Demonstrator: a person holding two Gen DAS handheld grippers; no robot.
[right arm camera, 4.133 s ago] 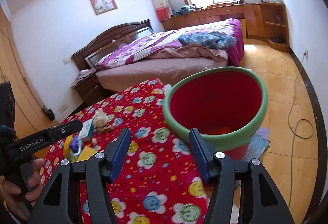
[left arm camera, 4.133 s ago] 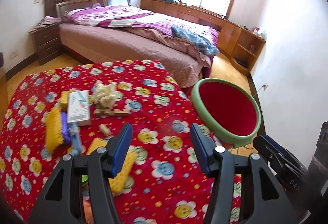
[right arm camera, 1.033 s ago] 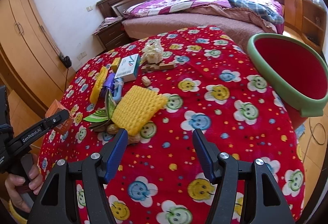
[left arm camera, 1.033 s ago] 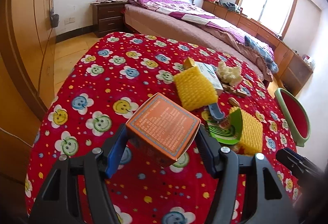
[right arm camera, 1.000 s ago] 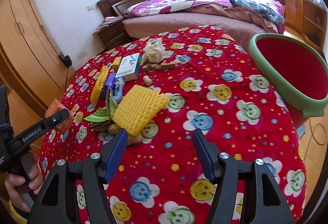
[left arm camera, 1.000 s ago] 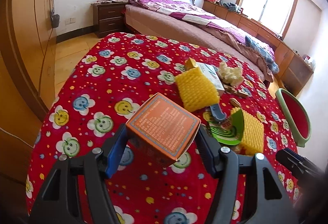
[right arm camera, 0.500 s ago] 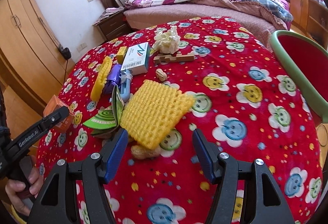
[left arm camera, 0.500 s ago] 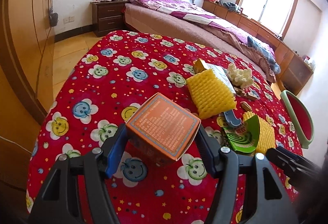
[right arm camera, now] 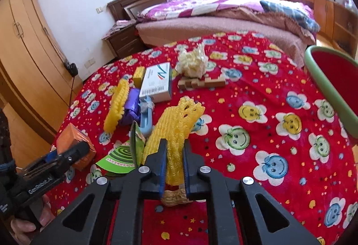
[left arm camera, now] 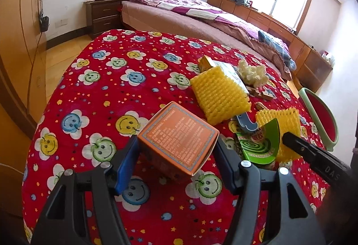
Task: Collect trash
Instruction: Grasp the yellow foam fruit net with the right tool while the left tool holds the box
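Right wrist view: my right gripper (right arm camera: 175,163) pinches a yellow foam net (right arm camera: 176,130) between its nearly closed fingers, the net sticking up past the tips, above the red flowered tablecloth (right arm camera: 257,115). My left gripper (left arm camera: 176,155) clamps an orange box (left arm camera: 177,138) between half-spread fingers. The red bin (right arm camera: 331,86) sits at the table's right edge.

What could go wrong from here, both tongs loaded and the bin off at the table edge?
1. The right tongs pinch only one end of the yellow foam net; the soft mesh may slip out on the way to the red bin.
2. The green mosquito-coil box leans against the net and could get dragged along.
3. The left tongs hold the orange box by its corners, so it may twist free.
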